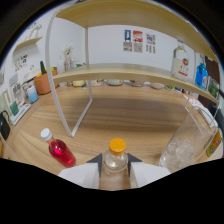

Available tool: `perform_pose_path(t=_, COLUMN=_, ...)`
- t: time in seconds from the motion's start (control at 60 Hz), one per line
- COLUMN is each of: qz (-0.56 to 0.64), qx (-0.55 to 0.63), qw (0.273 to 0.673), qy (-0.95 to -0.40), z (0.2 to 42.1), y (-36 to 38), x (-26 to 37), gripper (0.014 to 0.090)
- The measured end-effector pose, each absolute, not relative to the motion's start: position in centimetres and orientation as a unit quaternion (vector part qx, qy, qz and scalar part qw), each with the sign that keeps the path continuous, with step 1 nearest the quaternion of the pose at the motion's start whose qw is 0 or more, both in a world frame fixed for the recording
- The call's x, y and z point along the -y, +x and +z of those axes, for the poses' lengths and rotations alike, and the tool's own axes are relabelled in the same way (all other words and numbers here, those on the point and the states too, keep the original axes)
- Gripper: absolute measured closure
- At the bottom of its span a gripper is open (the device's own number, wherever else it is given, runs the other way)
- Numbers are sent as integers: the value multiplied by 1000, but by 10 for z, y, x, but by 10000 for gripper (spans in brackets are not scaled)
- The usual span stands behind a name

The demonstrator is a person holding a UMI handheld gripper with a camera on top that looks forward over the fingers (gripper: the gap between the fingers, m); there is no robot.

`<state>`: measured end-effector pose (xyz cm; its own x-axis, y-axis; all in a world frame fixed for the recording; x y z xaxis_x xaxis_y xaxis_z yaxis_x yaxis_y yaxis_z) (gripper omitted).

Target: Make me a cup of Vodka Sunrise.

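Observation:
A small clear bottle with an orange cap (117,150) stands upright between my gripper's (115,161) two fingers. Both dark pads (97,160) press against its sides, so the gripper is shut on it. Just left of the fingers, a small bottle of red liquid (60,150) with a white cap leans on the wooden table (130,117). To the right of the fingers stands a clear glass holding ice cubes (179,150). On the shelf beyond, at the right, are a clear bottle with a red label (181,62) and a blue bottle (202,75).
A white-framed wooden shelf (125,74) spans the back of the table, its leg (82,112) coming down ahead and left of the fingers. Bowls and a terracotta pot (43,82) sit on it. A yellow-labelled item (215,144) stands beyond the glass.

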<state>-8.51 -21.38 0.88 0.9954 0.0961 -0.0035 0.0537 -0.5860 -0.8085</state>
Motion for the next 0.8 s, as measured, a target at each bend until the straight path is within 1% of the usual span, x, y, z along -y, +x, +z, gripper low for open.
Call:
perform_pose_path(t=0.067, qz=28, qx=45, qw=451, qy=-891, z=11, y=-86, x=218, gripper=519)
perform_pose_path(t=0.117, qz=37, qx=50, qw=455, qy=-888, z=18, y=-88, x=222, gripper=396)
perform_pose_path(t=0.133, qz=39, qx=53, qw=458, qy=-887, z=22, y=-89, x=223, gripper=391)
perform_pose_path(t=0.15, qz=41, qx=56, qw=460, qy=-885, z=26, y=-90, x=224, gripper=283)
perform_pose_path(t=0.183, qz=42, qx=62, qw=466, qy=-882, z=35, y=-90, x=228, gripper=194)
perform_pose_path(t=0.2, qz=41, qx=64, qw=470, qy=-879, z=41, y=-89, x=230, gripper=182)
perform_pose_path(t=0.233, qz=41, qx=69, qw=479, qy=-874, z=54, y=-88, x=234, gripper=195)
perform_pose_path(t=0.4, qz=43, qx=82, qw=528, qy=-844, z=125, y=-80, x=264, gripper=187)
perform_pose_path(t=0.5, qz=40, qx=73, qw=546, qy=-834, z=154, y=-62, x=288, gripper=187)
perform_pose_path(t=0.617, qz=30, qx=57, qw=553, qy=-831, z=165, y=-34, x=315, gripper=184)
perform_pose_path(t=0.733, qz=13, qx=37, qw=540, qy=-841, z=159, y=2, x=339, gripper=189)
perform_pose_path(t=0.8, qz=5, qx=23, qw=538, qy=-843, z=165, y=22, x=343, gripper=189)
